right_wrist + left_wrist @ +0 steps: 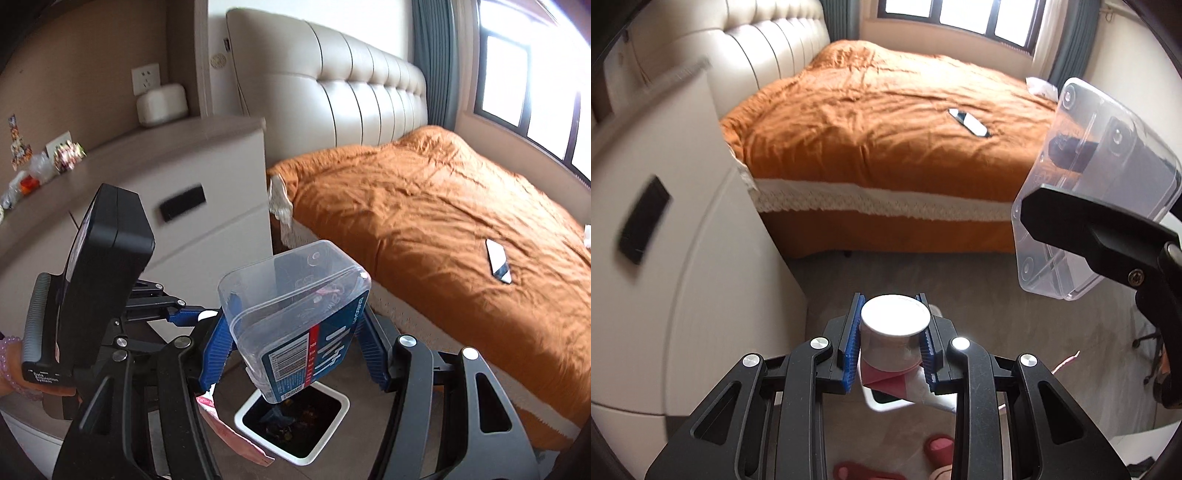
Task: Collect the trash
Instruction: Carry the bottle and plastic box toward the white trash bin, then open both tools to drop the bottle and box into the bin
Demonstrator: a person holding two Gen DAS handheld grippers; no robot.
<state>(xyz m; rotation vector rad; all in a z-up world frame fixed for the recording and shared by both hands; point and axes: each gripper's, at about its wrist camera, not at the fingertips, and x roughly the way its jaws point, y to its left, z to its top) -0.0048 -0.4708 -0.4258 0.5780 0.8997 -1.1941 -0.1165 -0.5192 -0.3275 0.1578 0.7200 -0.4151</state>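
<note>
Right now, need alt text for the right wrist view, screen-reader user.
The right gripper clamps a clear plastic box with a blue label, held above a white-rimmed trash bin on the floor. The left gripper is at the left, its load mostly hidden. Behind are a bed with an orange cover and a beige cabinet.

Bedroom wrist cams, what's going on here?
A person is collecting trash with two handheld grippers. The left gripper is shut on a white-capped squeeze tube with pink and white print. The right gripper clamps a clear rectangular plastic box with a blue label, poised above the white square-rimmed trash bin with a dark liner on the floor beside the orange-covered bed. Neither item has been dropped in yet.
</note>
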